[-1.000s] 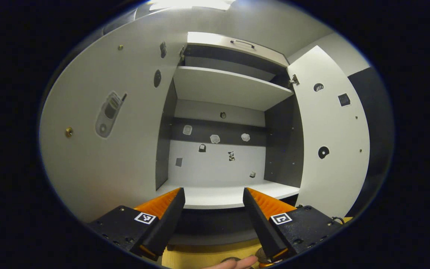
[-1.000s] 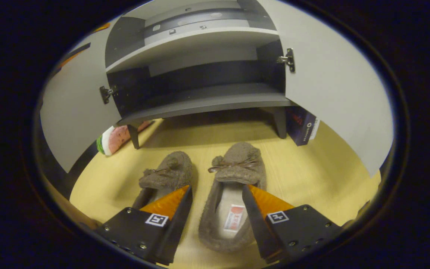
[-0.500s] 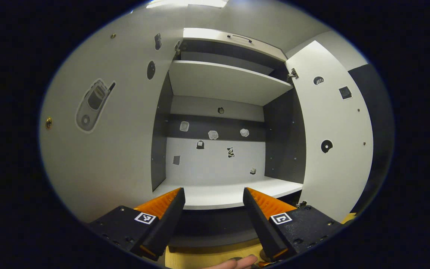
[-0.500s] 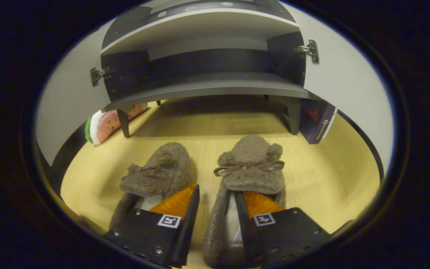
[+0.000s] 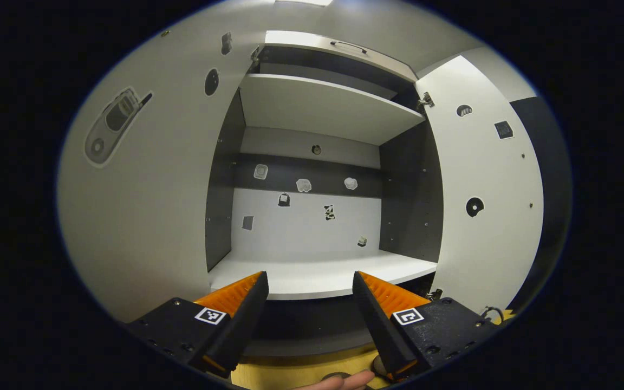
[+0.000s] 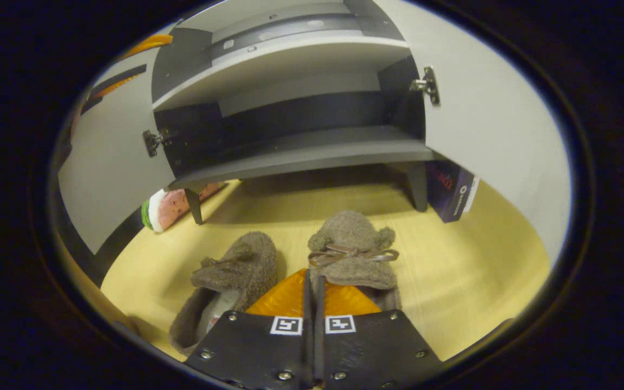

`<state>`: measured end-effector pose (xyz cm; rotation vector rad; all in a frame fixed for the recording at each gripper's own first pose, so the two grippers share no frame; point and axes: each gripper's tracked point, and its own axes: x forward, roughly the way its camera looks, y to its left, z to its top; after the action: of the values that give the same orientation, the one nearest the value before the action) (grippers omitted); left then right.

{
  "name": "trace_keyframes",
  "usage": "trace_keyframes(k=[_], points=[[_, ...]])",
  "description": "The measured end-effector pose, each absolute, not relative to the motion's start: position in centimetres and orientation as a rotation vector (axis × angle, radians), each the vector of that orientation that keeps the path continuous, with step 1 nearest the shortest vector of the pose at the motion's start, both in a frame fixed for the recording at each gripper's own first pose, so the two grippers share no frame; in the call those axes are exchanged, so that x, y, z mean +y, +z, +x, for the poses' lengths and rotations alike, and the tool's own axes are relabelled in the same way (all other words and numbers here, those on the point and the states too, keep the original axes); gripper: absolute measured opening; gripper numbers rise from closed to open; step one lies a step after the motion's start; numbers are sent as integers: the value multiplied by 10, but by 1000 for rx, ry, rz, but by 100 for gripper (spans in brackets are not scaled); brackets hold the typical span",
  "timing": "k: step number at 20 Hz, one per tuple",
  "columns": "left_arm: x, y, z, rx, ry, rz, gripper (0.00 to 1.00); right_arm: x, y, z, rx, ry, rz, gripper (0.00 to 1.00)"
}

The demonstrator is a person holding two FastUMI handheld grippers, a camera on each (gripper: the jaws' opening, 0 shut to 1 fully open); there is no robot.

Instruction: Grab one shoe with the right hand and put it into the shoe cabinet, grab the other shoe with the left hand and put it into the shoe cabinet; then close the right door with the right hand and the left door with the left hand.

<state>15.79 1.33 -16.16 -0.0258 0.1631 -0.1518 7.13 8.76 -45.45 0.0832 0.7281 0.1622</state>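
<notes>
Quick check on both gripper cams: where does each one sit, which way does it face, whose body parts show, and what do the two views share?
Left gripper view: rides the left gripper, facing level into the open shoe cabinet; its own fingers spread apart, a hand at the bottom edge.
Right gripper view: rides the right gripper, tilted down at the floor; its fingers closed on the side wall of the right shoe, the left shoe beside it.
Shared: the cabinet with both doors open, and the yellow floor.

yellow wooden floor [image 6: 469, 254], grey wall [image 5: 398, 27]
</notes>
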Motion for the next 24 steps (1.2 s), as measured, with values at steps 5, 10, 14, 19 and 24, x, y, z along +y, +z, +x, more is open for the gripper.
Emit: trace_keyframes(k=[5, 10, 14, 19, 24], points=[[28, -157, 160, 139, -93, -1, 96, 107, -402, 70, 703, 240, 165, 1], [30, -157, 157, 146, -90, 10, 96, 112, -320, 88, 587, 278, 203, 1], [28, -150, 152, 130, -108, 9, 96, 123, -247, 103, 499, 347, 264, 1], [22, -153, 152, 138, -123, 12, 96, 120, -162, 135, 347, 343, 173, 1], [18, -158, 153, 152, -128, 15, 96, 122, -101, 186, 271, 304, 24, 1]])
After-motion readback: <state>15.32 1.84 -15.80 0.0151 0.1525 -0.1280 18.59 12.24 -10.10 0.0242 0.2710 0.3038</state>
